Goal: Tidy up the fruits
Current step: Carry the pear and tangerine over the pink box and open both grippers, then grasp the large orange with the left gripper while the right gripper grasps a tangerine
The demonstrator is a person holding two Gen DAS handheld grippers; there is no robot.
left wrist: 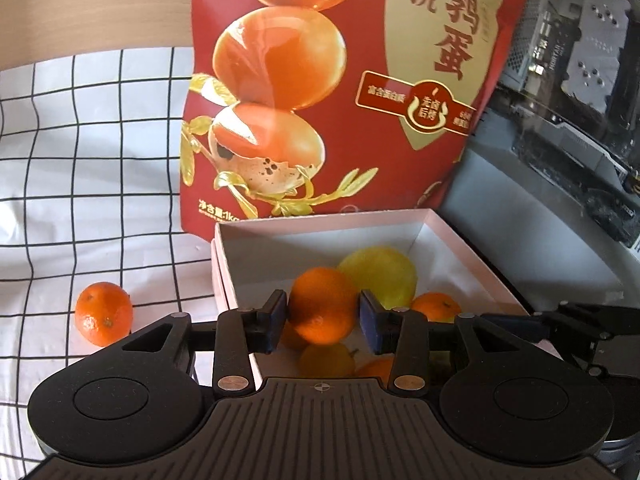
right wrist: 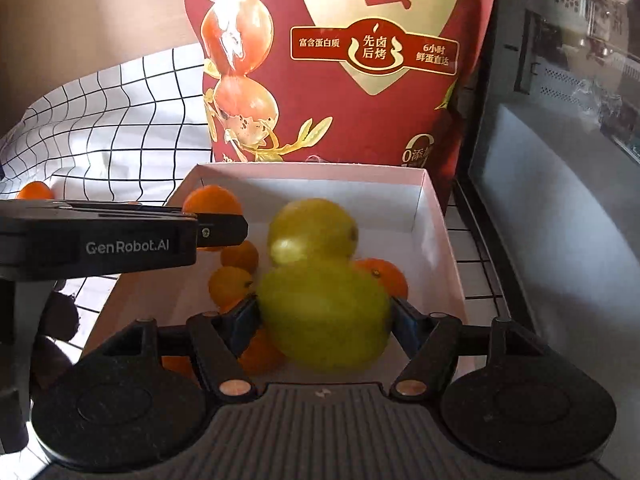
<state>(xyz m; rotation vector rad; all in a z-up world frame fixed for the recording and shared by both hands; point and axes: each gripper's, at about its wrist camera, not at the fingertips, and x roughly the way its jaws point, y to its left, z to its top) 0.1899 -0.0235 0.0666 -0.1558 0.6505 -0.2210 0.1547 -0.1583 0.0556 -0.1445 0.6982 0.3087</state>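
We count two yellow lemons: one in the box, at, and one at; one red bag; two grippers, left and right; one orange on the checked cloth; several oranges, partly hidden, inside the box.

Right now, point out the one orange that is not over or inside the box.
It is the small orange lying alone on the checked cloth, left of the pink box; the other oranges are over or in the box.
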